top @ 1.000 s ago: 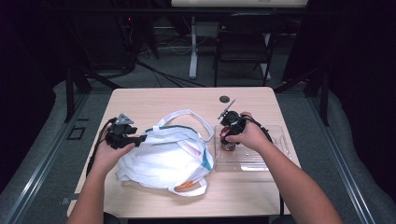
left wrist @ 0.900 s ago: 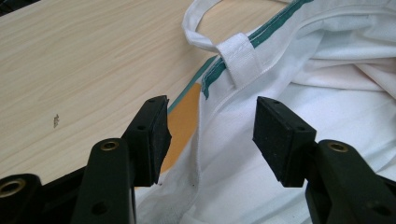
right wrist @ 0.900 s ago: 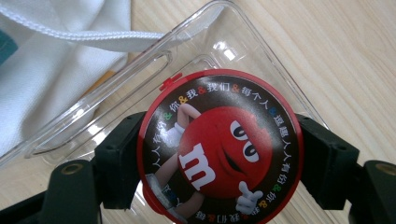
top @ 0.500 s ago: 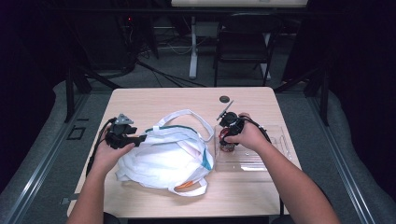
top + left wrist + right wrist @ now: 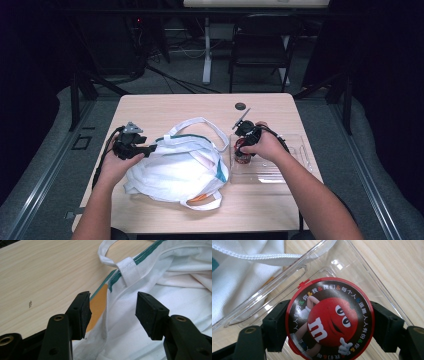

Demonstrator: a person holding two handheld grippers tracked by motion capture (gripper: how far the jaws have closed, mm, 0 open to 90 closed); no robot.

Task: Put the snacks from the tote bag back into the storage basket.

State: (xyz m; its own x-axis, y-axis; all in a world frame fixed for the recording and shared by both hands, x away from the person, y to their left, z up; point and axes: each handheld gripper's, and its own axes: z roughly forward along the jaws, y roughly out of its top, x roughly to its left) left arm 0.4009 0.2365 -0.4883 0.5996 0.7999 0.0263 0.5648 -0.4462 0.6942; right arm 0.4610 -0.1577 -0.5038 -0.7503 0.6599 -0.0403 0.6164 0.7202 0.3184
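So the right gripper [image 5: 329, 322] is clamped on a small round tub with a red lid showing a red candy character and a ring of printed characters [image 5: 329, 318], one black jaw pressed against each side of it. In the right gripper view the tub sits over a clear plastic tray [image 5: 372, 272] lying on the light wood counter [image 5: 392, 260], though I can't tell if the tub's base is actually touching the tray or hanging just above it. From the high view, that tub [image 5: 243, 155] is at the left end of the tray [image 5: 292, 165], right next to a white cloth tote bag with a teal trim and looped handles [image 5: 175, 170] that's slumped in the middle of the counter [image 5: 180, 107]. The left gripper [image 5: 112, 312] is released, jaws spread wide, with the bag's hemmed rim [image 5: 107, 315] running up between them; neither pad looks to be pinching the cloth. There's an orange patch [image 5: 98, 306] showing just under that rim beside the left jaw, and one white handle loop [image 5: 117, 260] lies on the wood just beyond. In the high view the left gripper [image 5: 150, 148] sits at the bag's left edge, well apart from the right gripper [image 5: 242, 147]. A small dark round disc [image 5: 240, 106] sits near the counter's far edge.
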